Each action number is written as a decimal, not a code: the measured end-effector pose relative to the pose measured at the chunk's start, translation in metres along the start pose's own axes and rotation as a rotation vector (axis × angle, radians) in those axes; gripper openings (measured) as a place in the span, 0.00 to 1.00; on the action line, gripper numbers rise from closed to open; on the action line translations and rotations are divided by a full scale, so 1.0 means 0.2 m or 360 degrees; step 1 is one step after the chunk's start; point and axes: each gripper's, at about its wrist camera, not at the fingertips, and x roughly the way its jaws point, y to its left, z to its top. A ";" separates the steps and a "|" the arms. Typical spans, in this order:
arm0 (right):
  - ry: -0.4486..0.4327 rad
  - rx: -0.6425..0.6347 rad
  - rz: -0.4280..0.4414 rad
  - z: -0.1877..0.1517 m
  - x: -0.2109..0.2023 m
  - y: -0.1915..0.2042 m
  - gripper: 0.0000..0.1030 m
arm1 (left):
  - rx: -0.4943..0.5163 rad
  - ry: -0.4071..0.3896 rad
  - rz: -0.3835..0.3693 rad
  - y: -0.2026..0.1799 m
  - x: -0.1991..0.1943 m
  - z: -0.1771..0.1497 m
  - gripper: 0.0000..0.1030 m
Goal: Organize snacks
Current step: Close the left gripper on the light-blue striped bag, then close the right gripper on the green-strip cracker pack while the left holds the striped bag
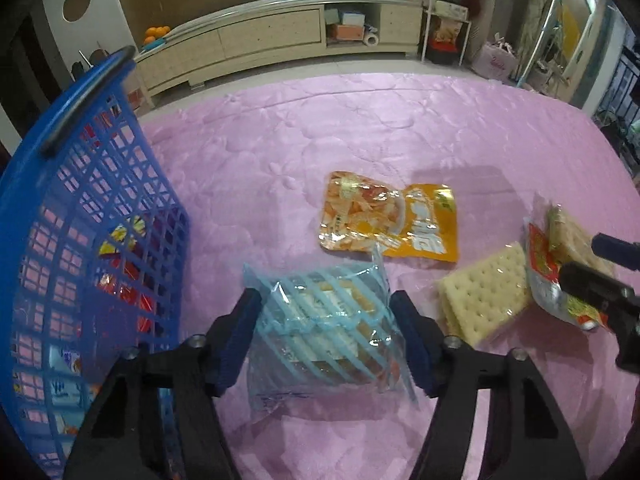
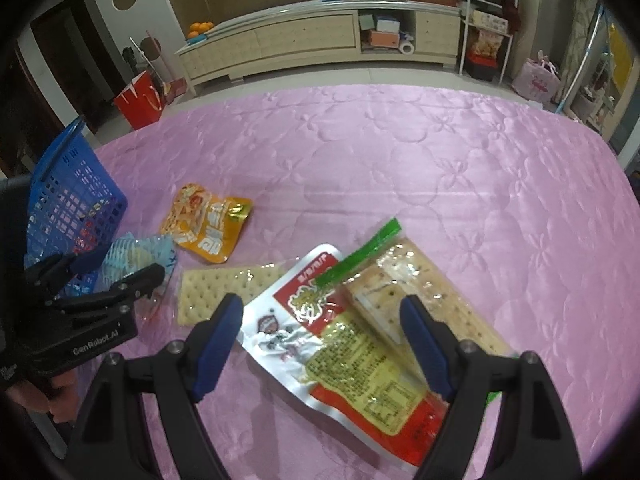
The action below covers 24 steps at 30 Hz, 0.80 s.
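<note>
My left gripper (image 1: 326, 322) is shut on a blue-striped clear snack bag (image 1: 324, 328) and holds it just right of the blue mesh basket (image 1: 52, 216), which has several snack packets inside. My right gripper (image 2: 320, 320) is open, its fingers on either side of a red, white and yellow packet (image 2: 340, 356) that lies on the pink cover beside a green-strip cracker pack (image 2: 412, 284). A clear pack of square crackers (image 1: 484, 296) and an orange snack bag (image 1: 388, 216) lie between the two grippers. The left gripper also shows in the right wrist view (image 2: 132, 268).
The pink quilted cover (image 2: 440, 168) spreads wide behind and to the right. A long beige cabinet (image 2: 304, 40), a red bag (image 2: 138, 100) on the floor and a white rack (image 2: 486, 20) stand beyond its far edge.
</note>
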 end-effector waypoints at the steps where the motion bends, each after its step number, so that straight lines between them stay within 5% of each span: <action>1: -0.0006 0.0002 -0.0003 0.00 -0.01 -0.01 0.81 | 0.0017 0.0001 0.0002 -0.01 -0.01 -0.01 0.60; 18: -0.0074 0.0011 -0.0074 -0.04 -0.28 -0.11 0.81 | 0.0079 -0.0099 -0.0181 -0.21 -0.34 -0.04 0.58; 24: 0.0037 -0.0133 -0.0022 -0.04 -0.23 -0.15 0.82 | 0.0132 -0.0128 -0.0201 -0.28 -0.37 -0.06 0.58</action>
